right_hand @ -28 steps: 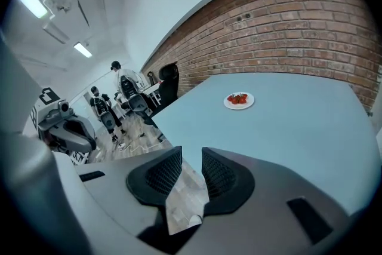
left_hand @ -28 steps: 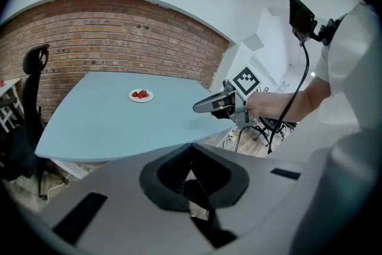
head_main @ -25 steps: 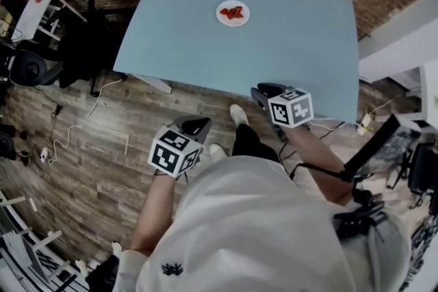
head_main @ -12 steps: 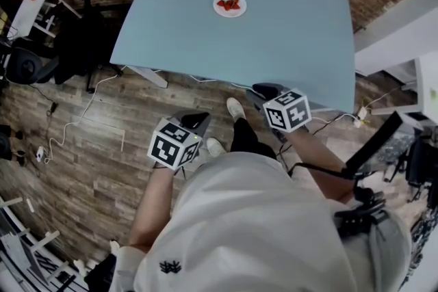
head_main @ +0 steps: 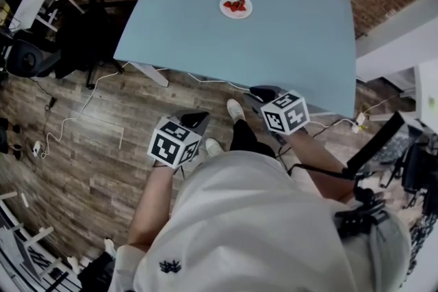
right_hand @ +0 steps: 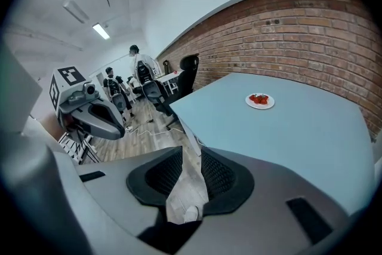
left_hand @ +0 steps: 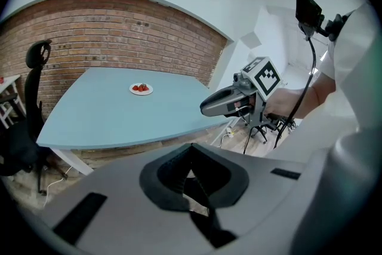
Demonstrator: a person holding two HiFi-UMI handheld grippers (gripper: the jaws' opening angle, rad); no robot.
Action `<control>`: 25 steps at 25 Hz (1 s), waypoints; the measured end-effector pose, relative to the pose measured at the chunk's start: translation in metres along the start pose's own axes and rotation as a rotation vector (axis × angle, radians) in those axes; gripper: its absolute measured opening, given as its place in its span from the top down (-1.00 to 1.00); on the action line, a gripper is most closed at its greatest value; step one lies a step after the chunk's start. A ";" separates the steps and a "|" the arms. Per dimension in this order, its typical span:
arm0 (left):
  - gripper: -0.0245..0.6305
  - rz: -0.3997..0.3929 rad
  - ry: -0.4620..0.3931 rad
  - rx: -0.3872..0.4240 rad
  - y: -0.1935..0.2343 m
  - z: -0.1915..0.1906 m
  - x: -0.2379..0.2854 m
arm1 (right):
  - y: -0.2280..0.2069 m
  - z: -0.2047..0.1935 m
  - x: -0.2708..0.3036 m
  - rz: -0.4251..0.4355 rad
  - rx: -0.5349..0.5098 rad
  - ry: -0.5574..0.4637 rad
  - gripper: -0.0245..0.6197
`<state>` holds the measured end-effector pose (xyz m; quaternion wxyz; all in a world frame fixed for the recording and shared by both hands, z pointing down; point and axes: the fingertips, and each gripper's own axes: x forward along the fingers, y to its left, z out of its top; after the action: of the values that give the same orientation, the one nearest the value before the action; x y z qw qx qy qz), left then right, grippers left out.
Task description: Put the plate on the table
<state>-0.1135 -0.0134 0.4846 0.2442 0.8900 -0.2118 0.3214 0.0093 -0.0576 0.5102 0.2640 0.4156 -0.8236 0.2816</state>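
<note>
Head view: the plate (head_main: 236,6) is seen lying on the far part of the table (head_main: 294,58), well apart from the left gripper (head_main: 197,121) (clenched on nothing) and the right gripper (head_main: 262,90), which is slightly parted and empty. Were it reached for needlessly, it might be nudged — and its red food (head_main: 236,5) spilled.

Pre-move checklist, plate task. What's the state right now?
1. Plate on table: ok. The plate lies flat on the table, well in from every edge.
2. Load on the plate: ok. The red food is on it; what kind cannot be told.
3. Left gripper empty: ok. Fingers meet at the tips, nothing between.
4. Right gripper empty: ok. Fingers apart, only floor shows between.
5. Grippers clear of table: ok. Both are held over the floor, short of the near edge.
6. Task left to do: none seen.
</note>
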 end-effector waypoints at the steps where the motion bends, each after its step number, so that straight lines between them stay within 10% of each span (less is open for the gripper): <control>1: 0.93 0.001 -0.001 -0.003 0.001 -0.001 -0.001 | 0.001 0.001 0.001 0.002 -0.002 0.001 0.60; 25: 0.93 -0.006 0.004 -0.019 0.015 -0.006 -0.003 | 0.009 0.008 0.014 -0.003 -0.040 0.022 0.68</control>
<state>-0.1262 -0.0212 0.4909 0.2539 0.8878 -0.2116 0.3203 -0.0072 -0.0661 0.5117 0.2819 0.4084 -0.8253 0.2693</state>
